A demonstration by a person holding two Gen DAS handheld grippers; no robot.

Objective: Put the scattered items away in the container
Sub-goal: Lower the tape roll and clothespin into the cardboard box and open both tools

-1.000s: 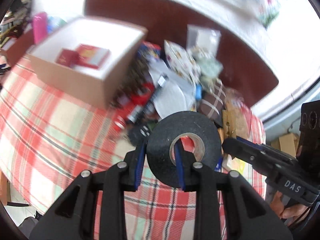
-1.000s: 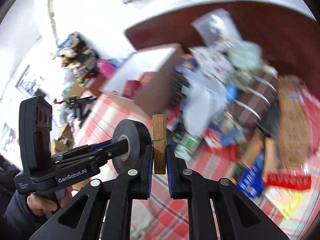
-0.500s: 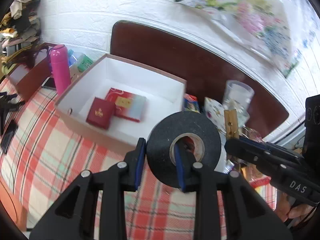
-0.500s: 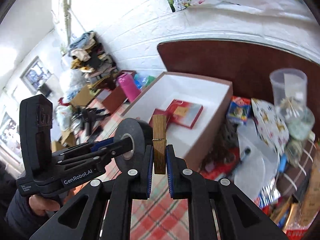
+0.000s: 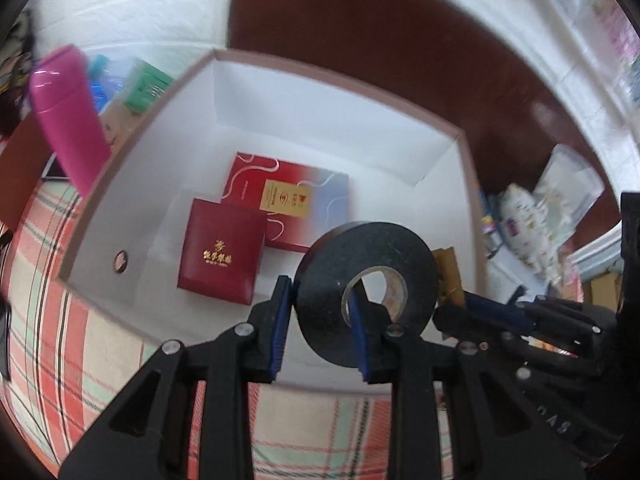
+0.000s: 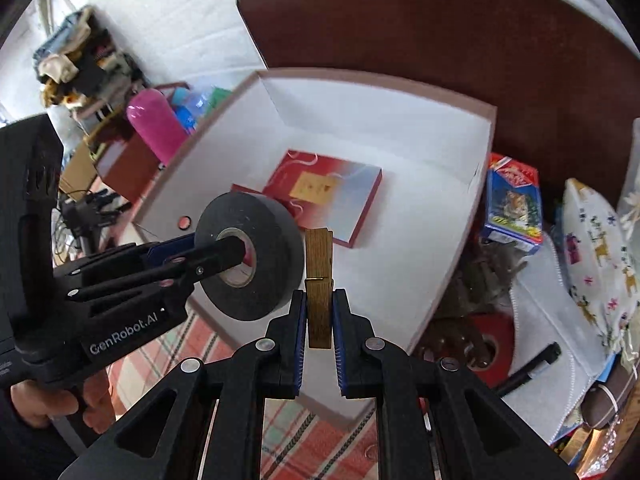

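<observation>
With the left gripper (image 5: 320, 312) pinching the tape (image 5: 366, 294) through its core and the right gripper (image 6: 319, 322) clamping the peg (image 6: 319, 288) side by side over the near right of the box (image 6: 486, 148), releasing both together risks the tape rolling out over the low rim.

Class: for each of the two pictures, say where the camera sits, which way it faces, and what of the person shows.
Left wrist: rides the left tongs, looking down into the white box; no body visible.
Right wrist: rides the right tongs gripping a clothespin, facing the same box; the left hand shows.
Shared: box, black tape roll, clothespin.
</observation>
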